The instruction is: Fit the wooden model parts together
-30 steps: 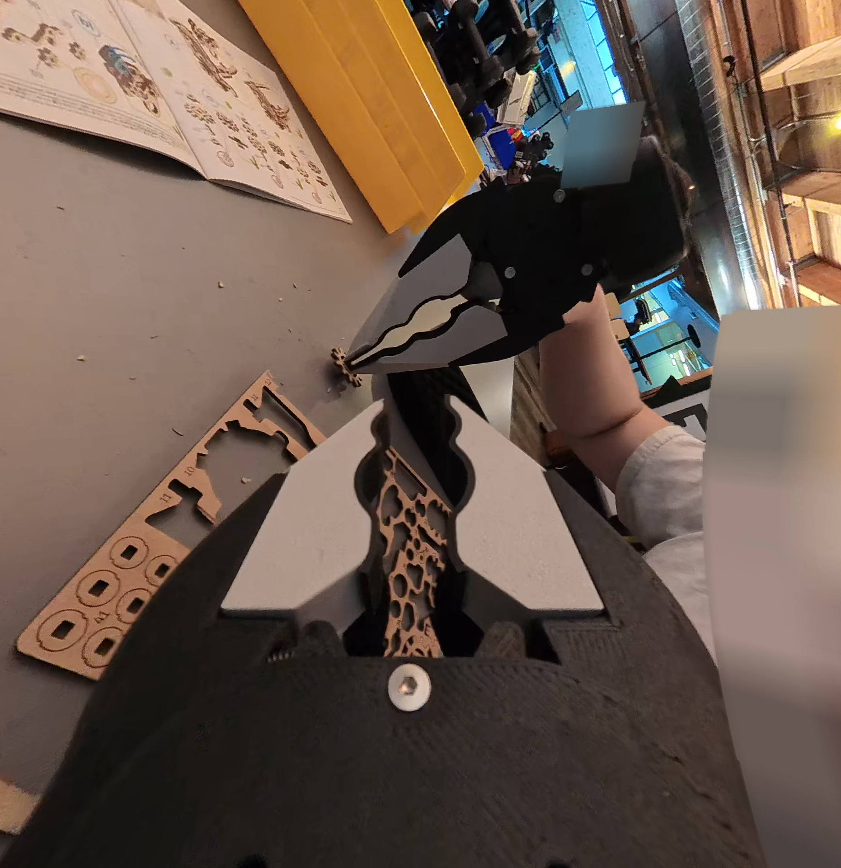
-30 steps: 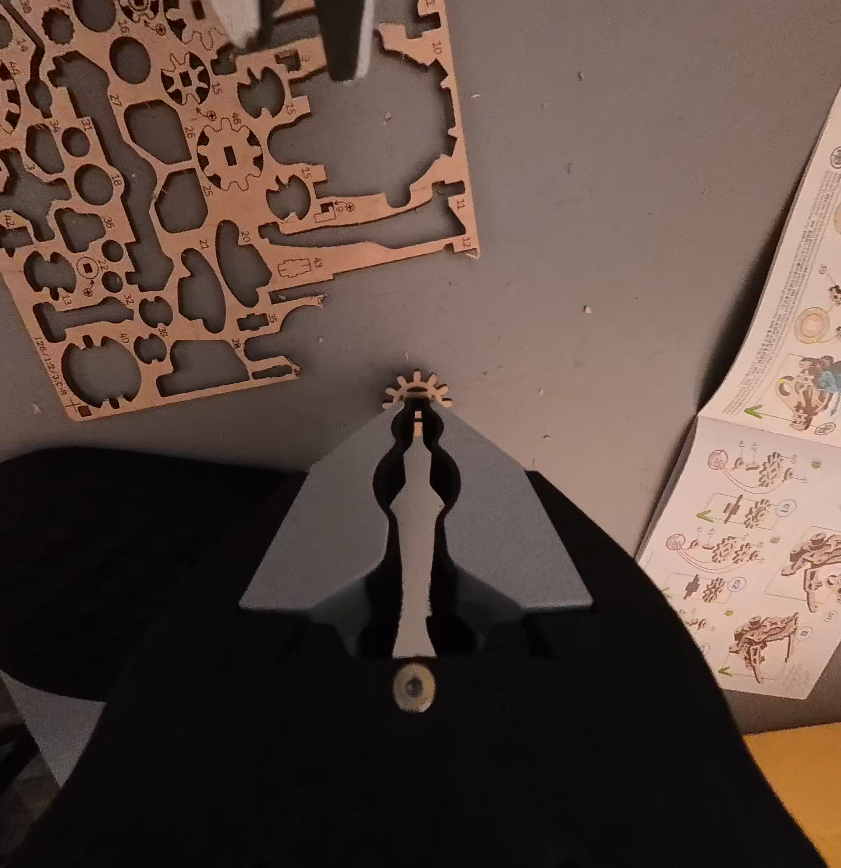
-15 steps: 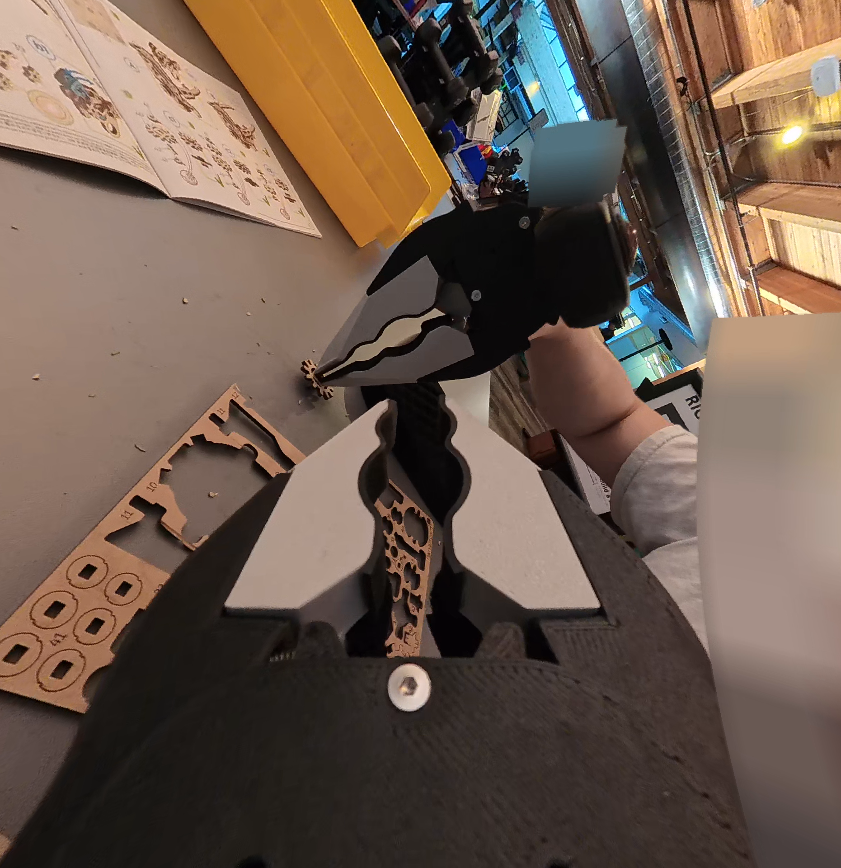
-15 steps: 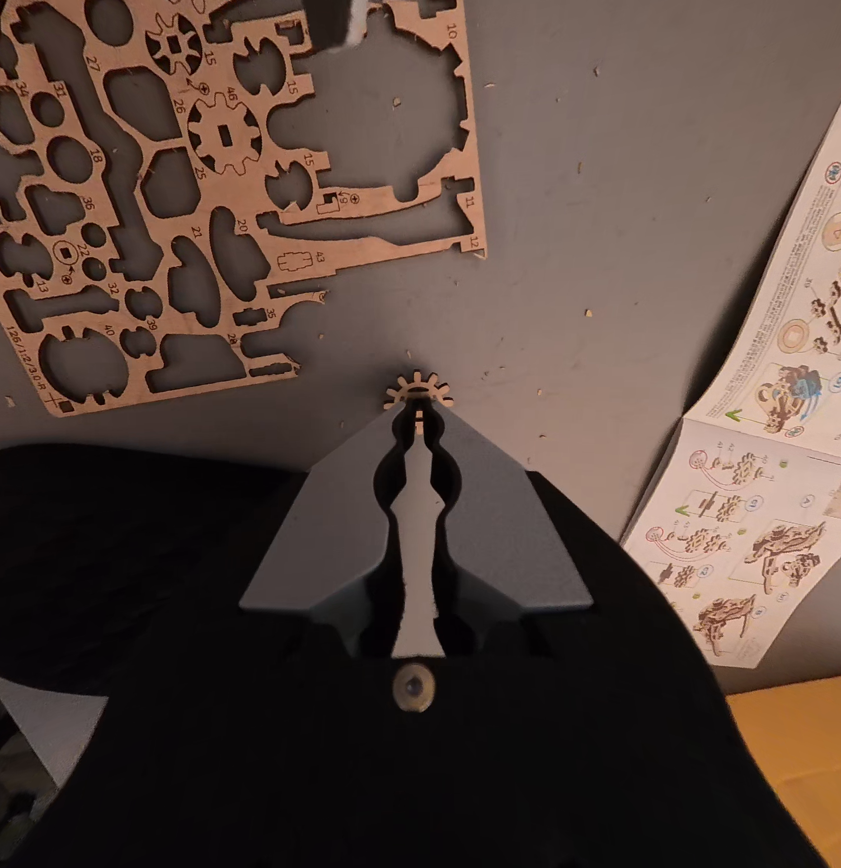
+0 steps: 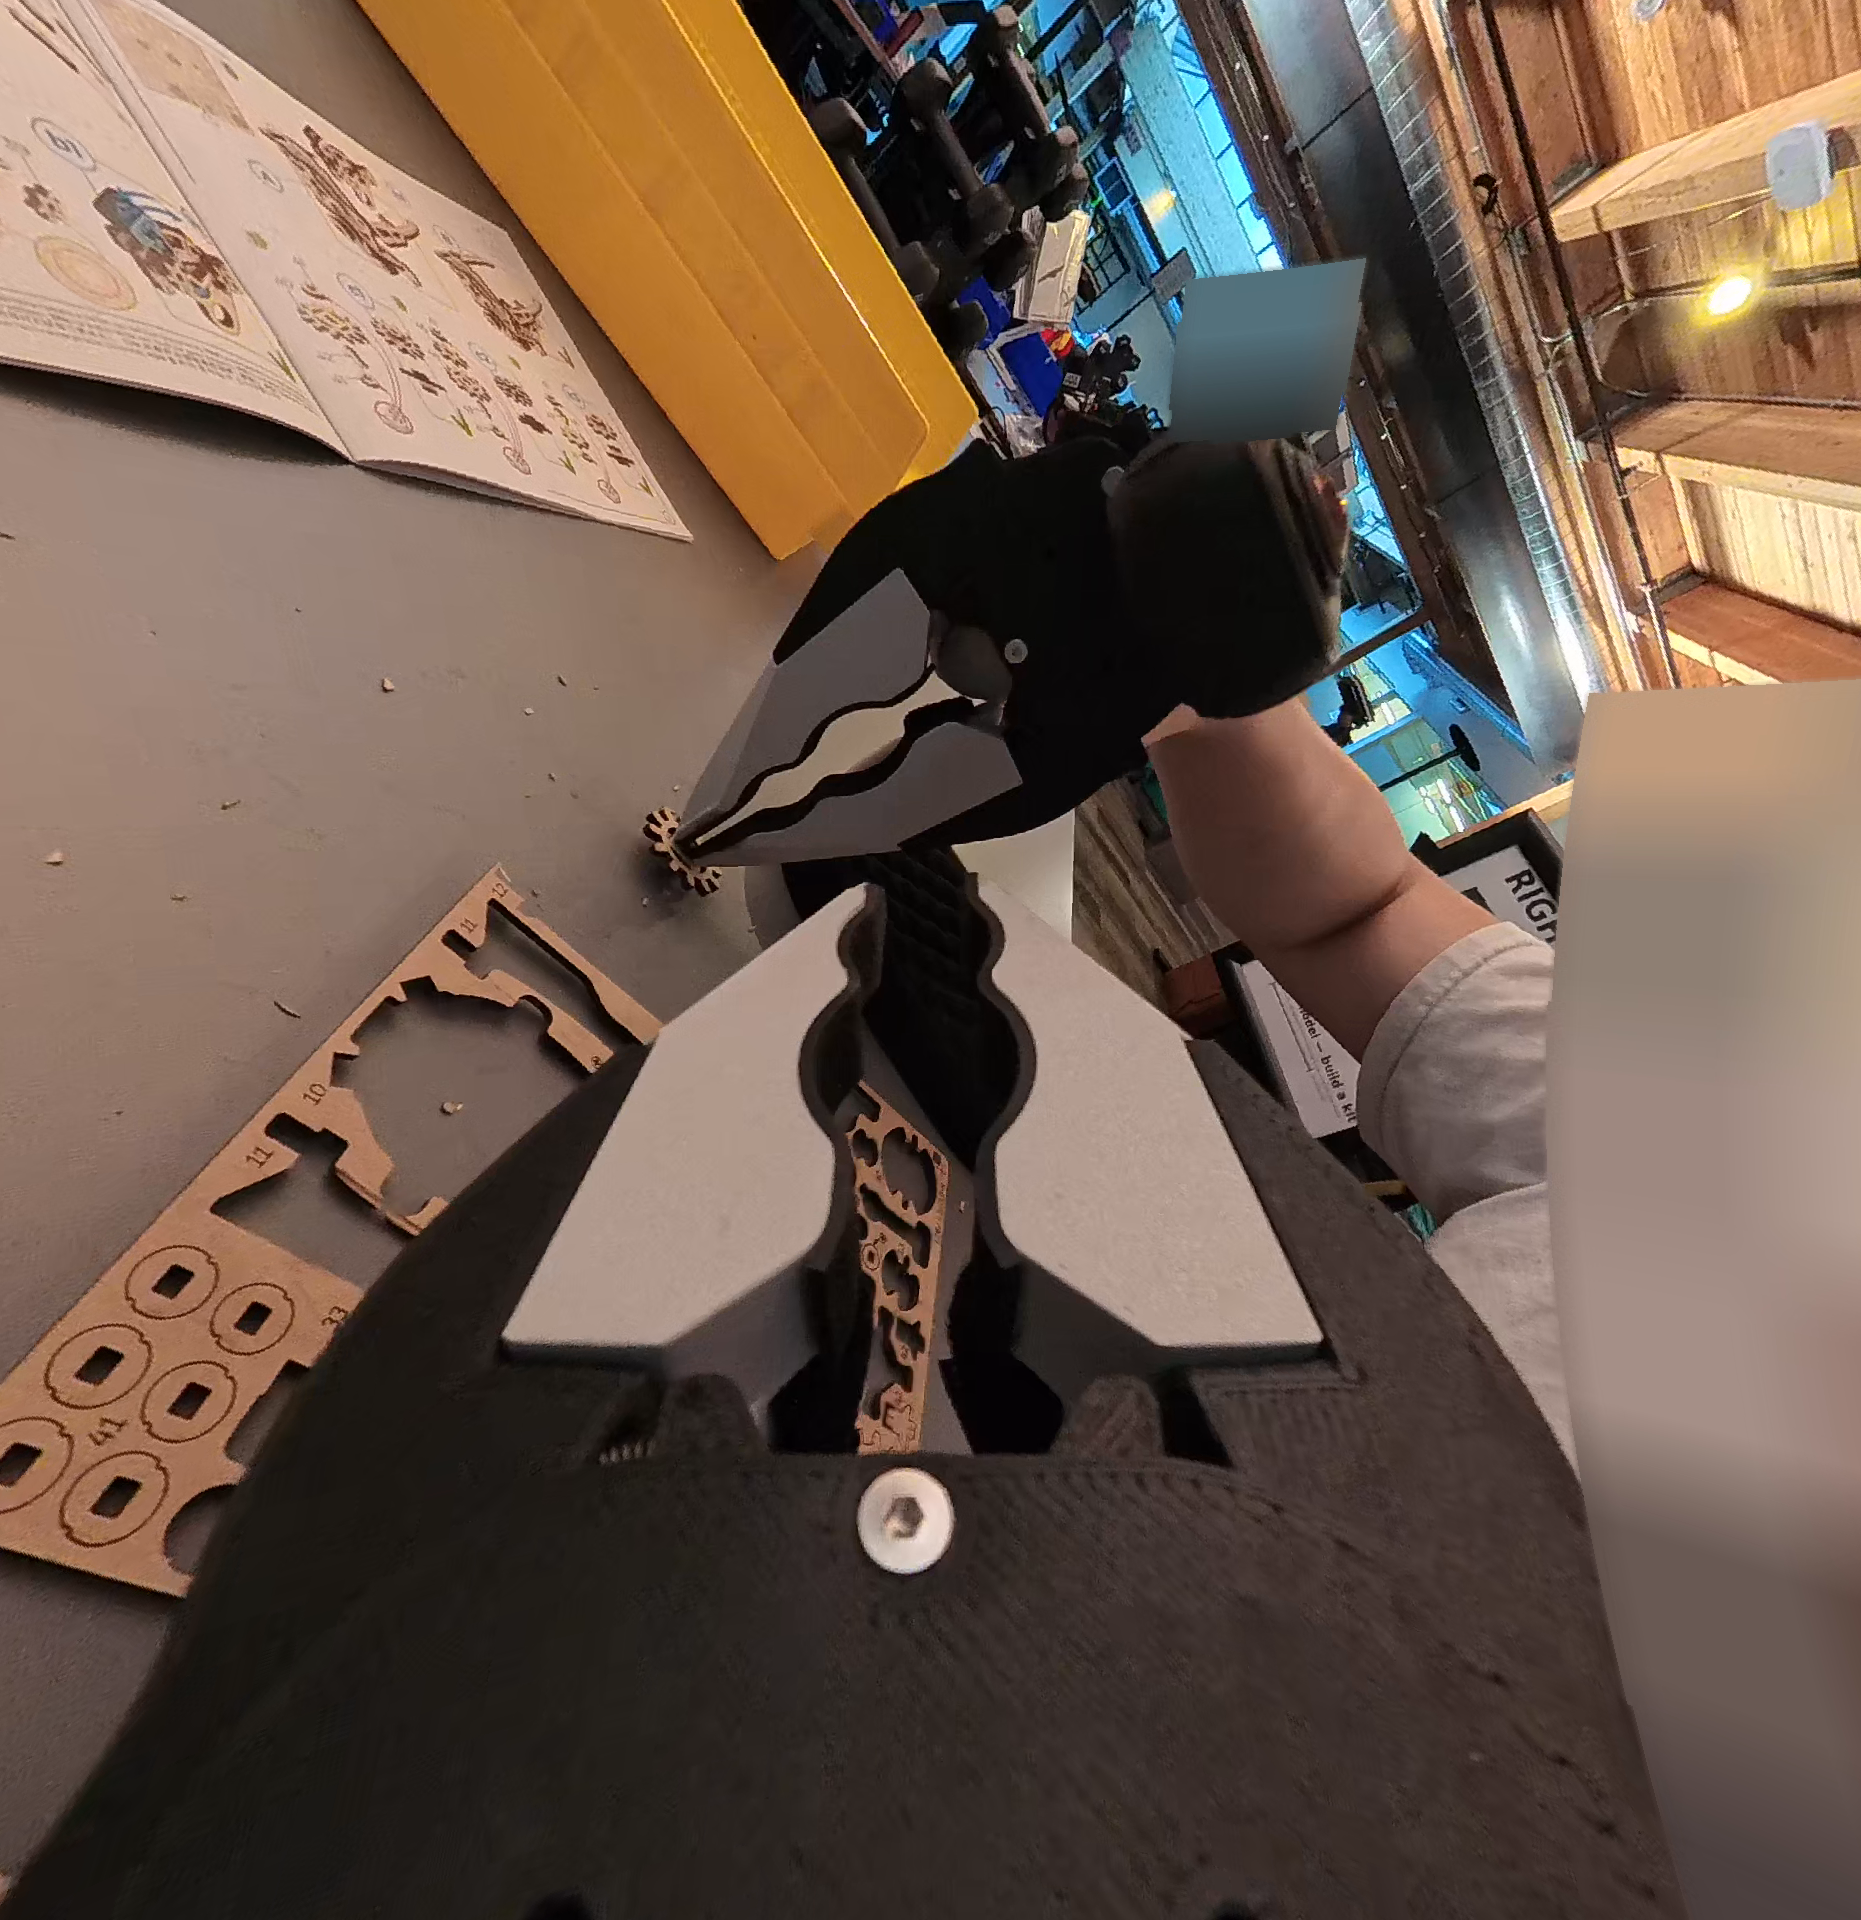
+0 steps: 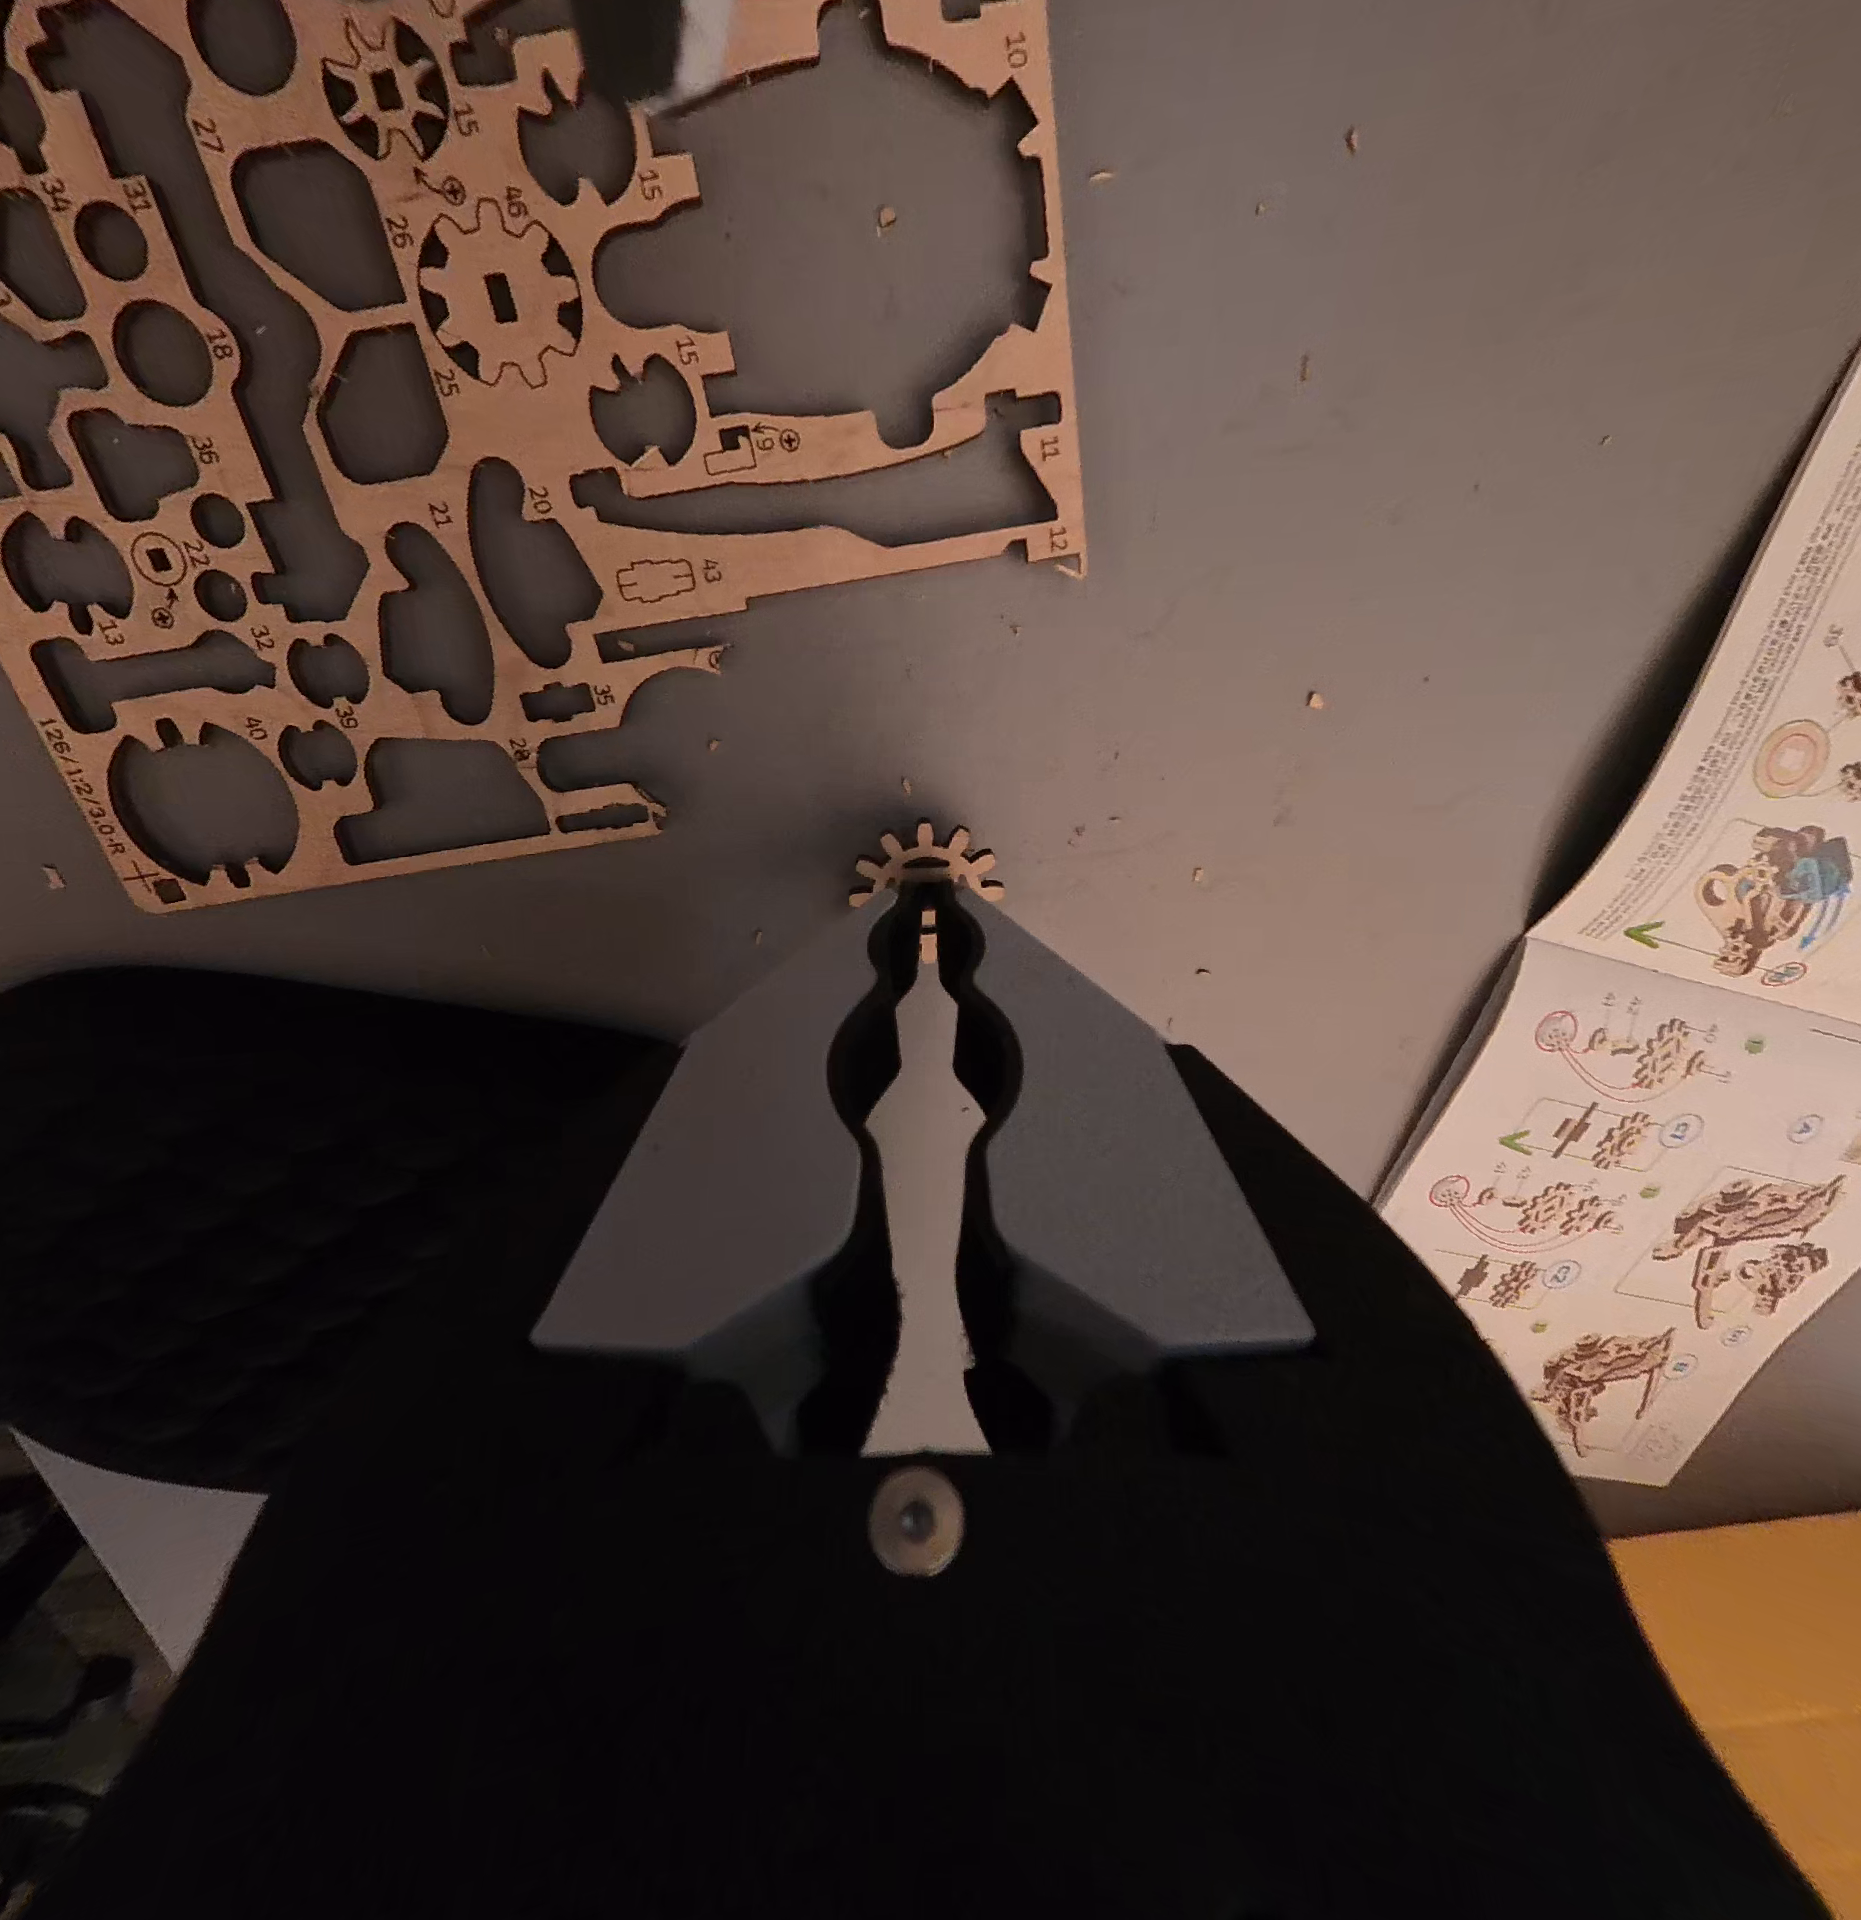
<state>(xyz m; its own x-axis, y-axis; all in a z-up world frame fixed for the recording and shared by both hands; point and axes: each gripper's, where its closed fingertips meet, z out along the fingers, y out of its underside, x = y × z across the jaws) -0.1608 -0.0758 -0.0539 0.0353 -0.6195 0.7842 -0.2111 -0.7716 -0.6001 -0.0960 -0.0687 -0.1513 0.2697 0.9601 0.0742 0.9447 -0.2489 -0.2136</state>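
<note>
My right gripper is shut on a small wooden gear, pinching it at the fingertips close over the grey table. In the left wrist view the right gripper and the gear sit just beyond my left gripper. The left gripper is slightly open and empty, held above the punched-out wooden parts sheet. The sheet lies ahead and left of the gear. A blurred bit of the left gripper shows over the sheet's far edge.
An open instruction booklet lies on the grey table and shows at the right in the right wrist view. A yellow bin stands behind it. A person's forearm holds the right gripper. Wood crumbs dot the table. Left tips to right tips: about 12 cm.
The right gripper, still holding the gear, has edged lower and closer to the parts sheet. The left gripper has shifted over the sheet; its jaws have not changed.
</note>
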